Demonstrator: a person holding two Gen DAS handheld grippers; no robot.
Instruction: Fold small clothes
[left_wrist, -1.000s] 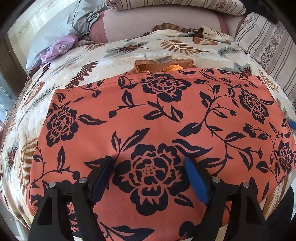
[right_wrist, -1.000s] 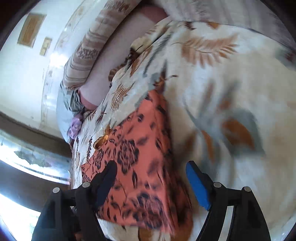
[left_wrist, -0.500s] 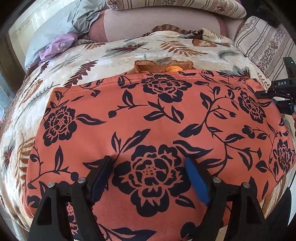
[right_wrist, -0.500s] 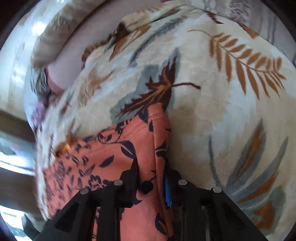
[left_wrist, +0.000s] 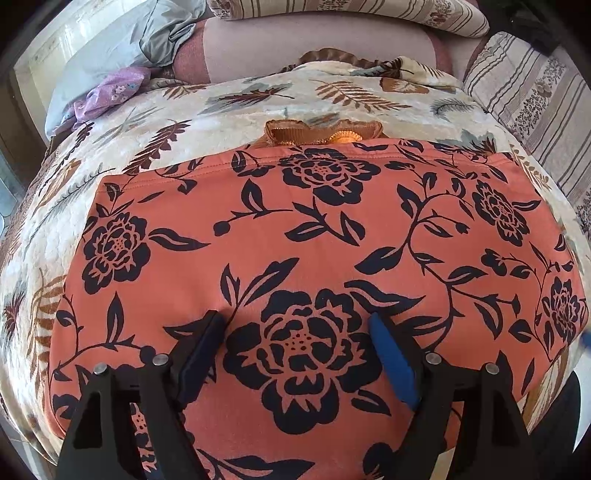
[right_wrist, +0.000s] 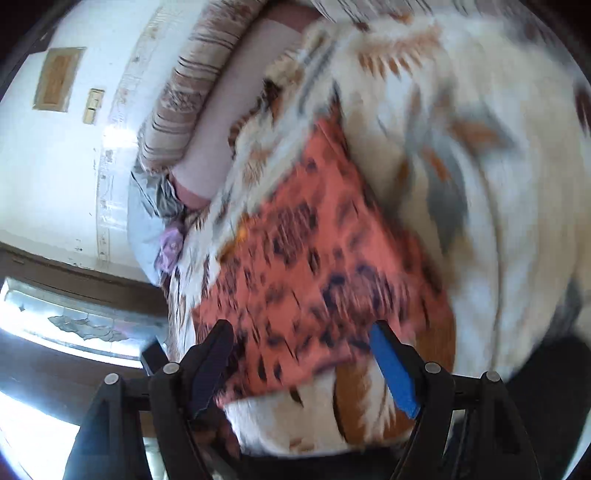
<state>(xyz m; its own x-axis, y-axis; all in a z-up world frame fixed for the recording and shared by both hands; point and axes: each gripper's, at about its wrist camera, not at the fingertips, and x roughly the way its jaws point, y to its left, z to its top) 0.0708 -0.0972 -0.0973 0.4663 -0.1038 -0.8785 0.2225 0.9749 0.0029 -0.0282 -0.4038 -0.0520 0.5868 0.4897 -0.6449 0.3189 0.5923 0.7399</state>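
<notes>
Orange floral cloth (left_wrist: 295, 236) flat on leaf-print blanket (left_wrist: 258, 107); no legible writing. Left gripper (left_wrist: 297, 332) fingers wide, empty. Right gripper (right_wrist: 301, 339) fingers just reopened wide, empty.

The garment (left_wrist: 303, 236) is coral-orange, printed with large black roses, leaves and trailing vines. Beneath it the blanket (left_wrist: 229, 110) is cream with rust-brown ferns and grey-blue leaves. A golden-brown ruffled cloth (left_wrist: 314, 131) peeks past the garment's far edge. The pillows (left_wrist: 532, 99) carry beige and brown stripes with small floral bands. A lilac flowered cloth (left_wrist: 110, 92) lies on pale grey-blue fabric (left_wrist: 110, 51). Each gripper (left_wrist: 299, 339) is black, with one bright blue pad (left_wrist: 391, 362).
</notes>
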